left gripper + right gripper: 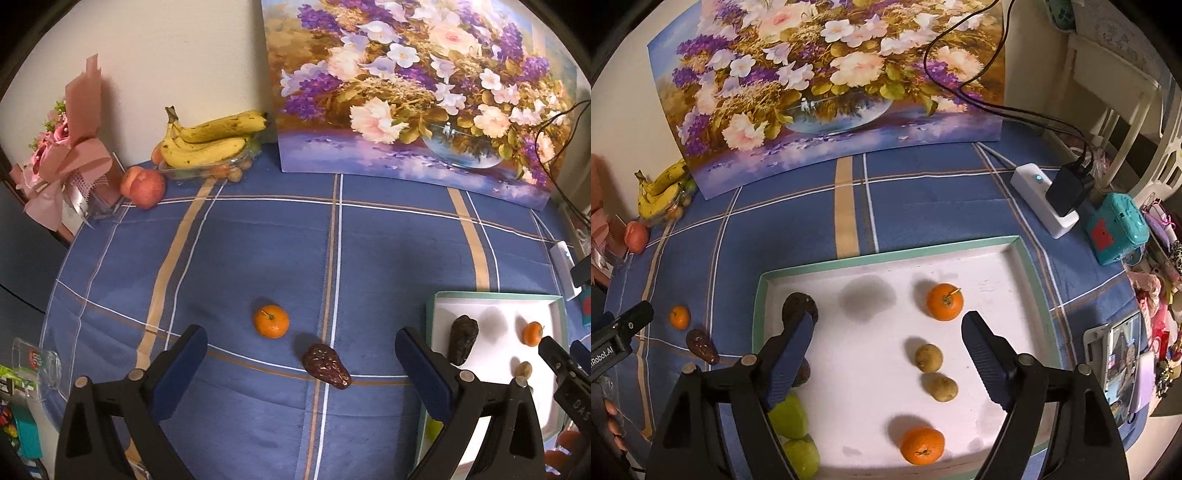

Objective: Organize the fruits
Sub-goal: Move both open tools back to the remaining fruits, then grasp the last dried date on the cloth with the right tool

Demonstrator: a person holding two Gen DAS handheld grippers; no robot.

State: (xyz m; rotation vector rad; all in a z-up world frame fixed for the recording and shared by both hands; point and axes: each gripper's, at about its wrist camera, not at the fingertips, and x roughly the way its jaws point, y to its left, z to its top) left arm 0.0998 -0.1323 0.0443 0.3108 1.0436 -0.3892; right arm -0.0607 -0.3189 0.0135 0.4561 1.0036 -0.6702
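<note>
My left gripper hangs open over the blue checked cloth. Between and just beyond its fingers lie a mandarin and a dark red date, both untouched. To the right is a white tray with a green rim. My right gripper stands open above that tray, holding nothing. In the tray lie two mandarins, two small tan fruits, two green apples and a dark wrinkled fruit, partly hidden by the left finger.
Bananas in a glass dish and a red apple sit at the far left by the wall, beside a pink gift bouquet. A flower painting leans at the back. A power strip, teal box and phone crowd the right edge.
</note>
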